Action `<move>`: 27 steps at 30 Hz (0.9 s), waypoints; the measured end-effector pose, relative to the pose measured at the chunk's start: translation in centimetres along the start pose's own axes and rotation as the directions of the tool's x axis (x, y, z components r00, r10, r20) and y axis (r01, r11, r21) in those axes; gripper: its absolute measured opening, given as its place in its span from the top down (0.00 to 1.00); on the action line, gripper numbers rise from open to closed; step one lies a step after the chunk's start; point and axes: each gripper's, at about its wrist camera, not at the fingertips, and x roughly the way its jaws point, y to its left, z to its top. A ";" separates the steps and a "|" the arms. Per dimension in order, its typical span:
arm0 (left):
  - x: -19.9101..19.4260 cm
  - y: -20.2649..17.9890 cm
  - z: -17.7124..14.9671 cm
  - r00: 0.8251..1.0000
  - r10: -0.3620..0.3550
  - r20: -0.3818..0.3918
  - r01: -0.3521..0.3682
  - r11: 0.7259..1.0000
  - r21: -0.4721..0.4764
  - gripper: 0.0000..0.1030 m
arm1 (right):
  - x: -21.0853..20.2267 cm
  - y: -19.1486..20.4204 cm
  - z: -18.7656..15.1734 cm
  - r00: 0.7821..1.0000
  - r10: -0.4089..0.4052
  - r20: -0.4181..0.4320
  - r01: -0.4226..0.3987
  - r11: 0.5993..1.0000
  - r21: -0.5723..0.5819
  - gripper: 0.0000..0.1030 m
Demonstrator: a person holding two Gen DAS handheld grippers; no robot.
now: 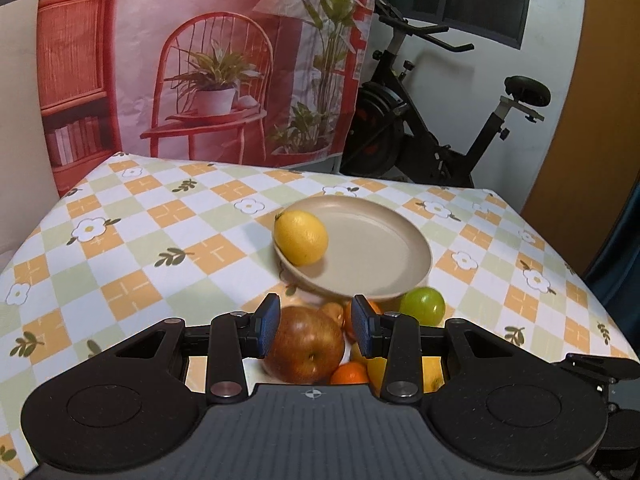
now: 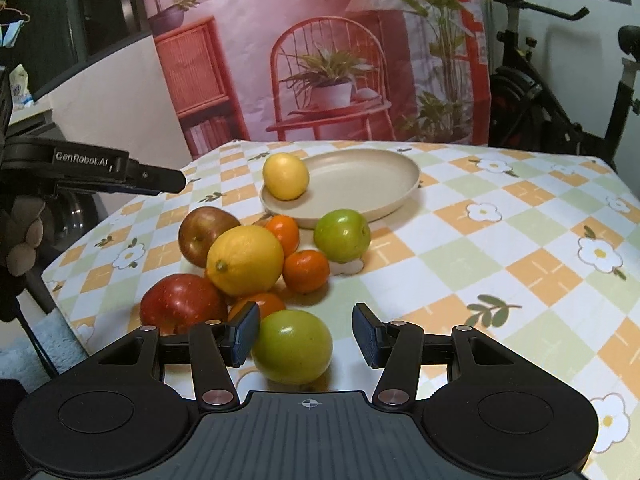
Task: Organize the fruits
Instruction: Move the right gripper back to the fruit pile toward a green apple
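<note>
- Left gripper (image 1: pixel 314 326): jaws partly open, with the reddish-brown round apple (image 1: pixel 306 346) between them, stem dimple facing the camera; whether the pads touch it is unclear.
- Right gripper (image 2: pixel 306 334): jaws partly open, the round green apple (image 2: pixel 292 346) just beside the left pad, clear of the right.
- Beyond the jaws, a yellow lemon (image 2: pixel 285 176) lies on the beige round plate (image 2: pixel 360 184), long axis crosswise.

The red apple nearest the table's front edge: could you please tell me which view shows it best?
The right wrist view: the red apple shows almost whole beside the big lemon. The left wrist view does not show it.
</note>
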 end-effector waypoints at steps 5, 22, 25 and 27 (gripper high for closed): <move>-0.2 0.5 -0.4 1.000 0.012 -0.004 -0.012 1.000 -0.009 0.60 | 0.3 0.2 0.0 1.000 0.021 -0.023 -0.021 1.000 -0.003 0.54; 0.1 0.5 -1.0 1.000 0.021 -0.018 -0.022 0.999 -0.030 0.60 | 1.2 0.2 -0.7 0.990 0.113 -0.088 -0.109 0.993 0.052 0.57; 0.1 0.4 -1.0 1.000 0.022 -0.019 -0.022 0.999 -0.031 0.60 | 1.3 0.2 -0.7 0.990 0.113 -0.088 -0.109 0.993 0.052 0.57; 0.1 0.5 -1.0 1.000 0.021 -0.020 -0.022 0.999 -0.031 0.60 | 1.3 0.2 -0.7 0.990 0.113 -0.086 -0.109 0.993 0.051 0.58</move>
